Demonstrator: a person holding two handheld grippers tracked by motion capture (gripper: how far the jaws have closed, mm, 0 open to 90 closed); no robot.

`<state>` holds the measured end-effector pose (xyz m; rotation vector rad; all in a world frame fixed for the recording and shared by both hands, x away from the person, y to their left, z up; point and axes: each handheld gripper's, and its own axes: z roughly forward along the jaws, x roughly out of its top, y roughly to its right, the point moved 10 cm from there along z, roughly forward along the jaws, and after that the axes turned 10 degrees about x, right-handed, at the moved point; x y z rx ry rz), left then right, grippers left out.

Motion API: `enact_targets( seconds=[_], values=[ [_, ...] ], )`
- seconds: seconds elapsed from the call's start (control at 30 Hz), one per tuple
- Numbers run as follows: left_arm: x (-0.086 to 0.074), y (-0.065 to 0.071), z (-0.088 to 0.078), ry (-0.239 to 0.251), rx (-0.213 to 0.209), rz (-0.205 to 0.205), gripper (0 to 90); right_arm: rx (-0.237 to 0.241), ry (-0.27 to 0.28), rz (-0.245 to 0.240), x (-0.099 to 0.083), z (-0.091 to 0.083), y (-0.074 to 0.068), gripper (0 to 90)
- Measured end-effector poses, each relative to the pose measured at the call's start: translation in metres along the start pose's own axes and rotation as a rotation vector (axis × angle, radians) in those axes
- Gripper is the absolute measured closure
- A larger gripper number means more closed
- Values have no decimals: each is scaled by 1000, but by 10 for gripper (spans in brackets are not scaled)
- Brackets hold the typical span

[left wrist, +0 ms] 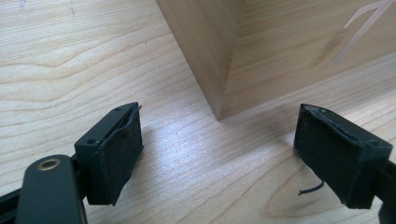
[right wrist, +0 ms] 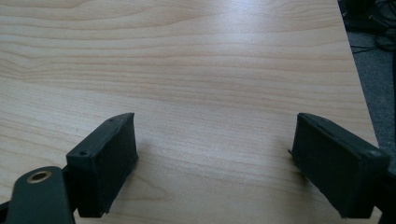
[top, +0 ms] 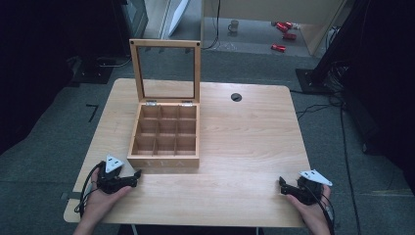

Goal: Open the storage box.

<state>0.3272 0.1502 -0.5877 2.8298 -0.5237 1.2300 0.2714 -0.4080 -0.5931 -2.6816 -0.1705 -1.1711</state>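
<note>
A wooden box [top: 164, 159] with a glass-paned lid [top: 166, 71] standing open sits left of the table's middle; its inside is split into several empty compartments. My left gripper [top: 136, 176] rests on the table just in front of the box's near-left corner [left wrist: 219, 100], jaws open with bare wood between them. My right gripper [top: 282, 185] lies near the front right of the table, pointing left. Its jaws stand wide apart over bare tabletop [right wrist: 210, 116], and nothing is between them.
The light wooden table [top: 244, 137] has a round cable hole [top: 236, 97] behind the middle. Its right edge [right wrist: 359, 84] runs close to my right gripper. On the floor beyond lie red cans [top: 283, 29], a mug [top: 234, 25] and cables [top: 318, 105].
</note>
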Motion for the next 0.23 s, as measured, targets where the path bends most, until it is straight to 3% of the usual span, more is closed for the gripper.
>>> enact_targets(
  seconds=[0.23],
  values=[
    [0, 0, 0, -1, 2, 3, 160, 1, -1, 0, 0, 0, 0, 133]
  ],
)
